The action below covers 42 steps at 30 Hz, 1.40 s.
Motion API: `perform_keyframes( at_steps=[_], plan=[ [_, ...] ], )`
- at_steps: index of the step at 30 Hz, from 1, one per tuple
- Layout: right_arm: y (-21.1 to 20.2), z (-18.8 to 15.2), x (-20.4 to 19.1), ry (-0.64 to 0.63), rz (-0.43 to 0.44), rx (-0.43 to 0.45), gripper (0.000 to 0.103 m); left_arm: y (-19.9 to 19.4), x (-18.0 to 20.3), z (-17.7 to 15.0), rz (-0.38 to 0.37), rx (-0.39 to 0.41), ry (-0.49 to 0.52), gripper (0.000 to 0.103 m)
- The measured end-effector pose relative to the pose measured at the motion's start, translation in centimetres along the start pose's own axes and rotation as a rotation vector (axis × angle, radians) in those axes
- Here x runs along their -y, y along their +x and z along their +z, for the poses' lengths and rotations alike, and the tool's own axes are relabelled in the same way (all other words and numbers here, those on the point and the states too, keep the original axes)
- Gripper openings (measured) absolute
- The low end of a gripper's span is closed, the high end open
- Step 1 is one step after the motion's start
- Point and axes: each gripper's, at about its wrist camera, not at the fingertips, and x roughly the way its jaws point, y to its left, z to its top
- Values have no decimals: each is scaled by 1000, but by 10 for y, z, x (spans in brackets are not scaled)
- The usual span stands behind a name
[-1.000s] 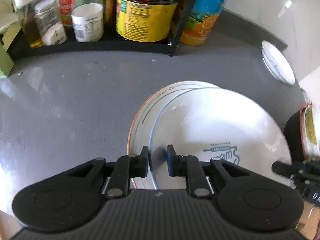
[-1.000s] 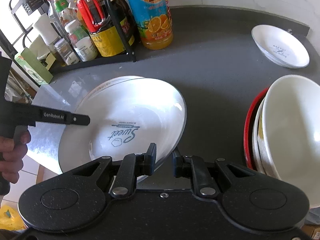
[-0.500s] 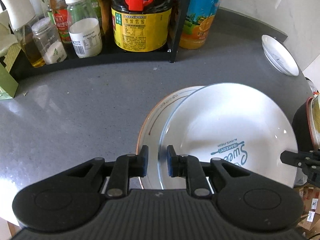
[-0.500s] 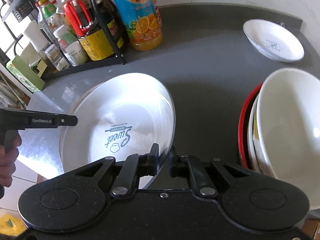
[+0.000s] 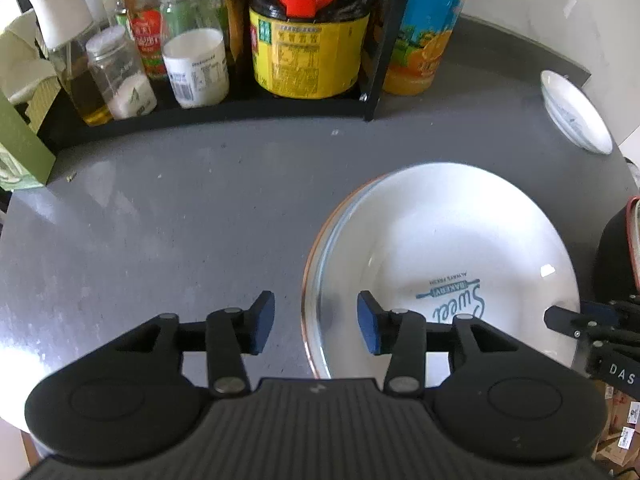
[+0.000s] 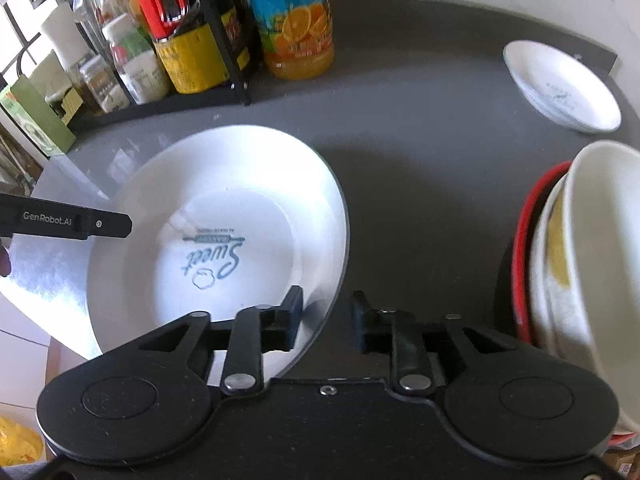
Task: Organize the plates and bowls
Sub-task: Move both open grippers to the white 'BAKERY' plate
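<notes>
A white plate with a blue "Sweet" print [image 5: 440, 240] [image 6: 224, 184] lies flat on top of an orange-rimmed plate [image 5: 307, 276] on the grey counter. My left gripper [image 5: 316, 322] is open, and the near-left rim of the stacked plates passes between its blue-padded fingers. My right gripper [image 6: 326, 316] is open too, straddling the printed plate's near-right rim. A stack of bowls [image 6: 592, 260], white inside red-rimmed ones, stands right of the right gripper. A small white dish [image 6: 560, 84] [image 5: 576, 112] sits at the back right.
A black rack [image 5: 224, 110] with sauce bottles and jars lines the back left. An orange juice bottle [image 6: 296, 28] stands beside it. A green box [image 5: 20, 148] is at the far left. The counter's front edge runs close under both grippers.
Both grippers were shut on the printed plate's rim and have opened. The plate has settled flat onto the orange-rimmed plate, covering it almost fully.
</notes>
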Motion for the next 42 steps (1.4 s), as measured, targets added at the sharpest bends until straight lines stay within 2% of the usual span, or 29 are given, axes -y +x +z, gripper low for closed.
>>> perform_keyframes(
  at_steps=[5,9,14,17,19,21,23,25,26,28,31,42],
  plan=[
    [4,-1,-1,-11,-22,3,38,8,-5,-4,22,-22,-28,49],
    [2,1,-2,-11,-27,-4,39,5,-4,-2,39,-23,-20,50],
    [-12,3,0,-2,22,31,44,-6,-1,5,29,2,-21,50],
    [-23,8,3,13,38,74,49,-12,3,12,49,22,-18,51],
    [-32,14,6,24,49,108,58,-16,6,18,52,31,-15,55],
    [-41,21,8,23,59,145,62,-22,11,23,49,47,-17,59],
    [-49,29,11,23,69,182,65,-26,17,29,49,68,-13,67],
    [-58,37,18,32,81,220,72,-30,25,35,53,87,-6,77],
    [-63,41,22,40,87,239,75,-32,29,39,46,98,-6,79],
    [-74,48,32,54,93,274,87,-33,37,44,26,111,-9,84],
    [-89,55,53,71,100,325,95,-31,53,52,23,104,-17,85],
    [-104,54,160,204,30,363,95,-26,138,88,1,142,31,85]
  ],
)
